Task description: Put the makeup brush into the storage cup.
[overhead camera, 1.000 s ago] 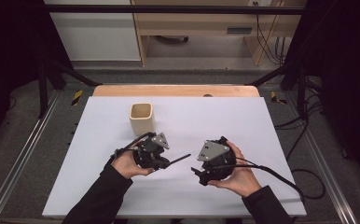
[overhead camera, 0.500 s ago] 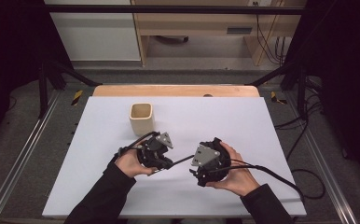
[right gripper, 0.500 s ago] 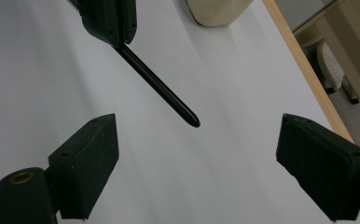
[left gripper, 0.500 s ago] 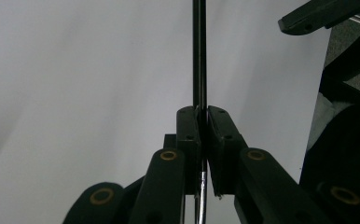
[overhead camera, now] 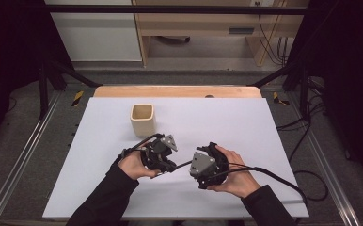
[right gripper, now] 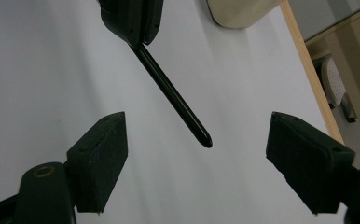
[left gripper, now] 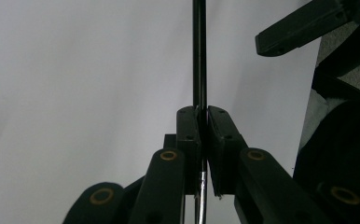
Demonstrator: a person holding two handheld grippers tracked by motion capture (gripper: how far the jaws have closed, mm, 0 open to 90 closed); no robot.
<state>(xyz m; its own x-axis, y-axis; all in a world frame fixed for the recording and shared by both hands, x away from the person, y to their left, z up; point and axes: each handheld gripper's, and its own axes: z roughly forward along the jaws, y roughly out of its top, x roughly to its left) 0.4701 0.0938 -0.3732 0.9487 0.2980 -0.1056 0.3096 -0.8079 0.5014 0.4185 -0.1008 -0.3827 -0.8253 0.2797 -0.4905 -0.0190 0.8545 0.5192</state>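
While the left gripper (overhead camera: 166,165) clamps the black pen (right gripper: 171,95) over the white table (overhead camera: 245,122), the right gripper (right gripper: 194,163) has just been closing, jaws wide, pen tip between them untouched. Handover pending; beige cup (overhead camera: 142,118) empty.

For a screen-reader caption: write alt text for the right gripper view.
A thin black pen, clamped in the left claw at the top, slants down between the right claw's two black jaws, which have just been closing but do not touch it. Below lies the white table, with a beige cup at the top edge.
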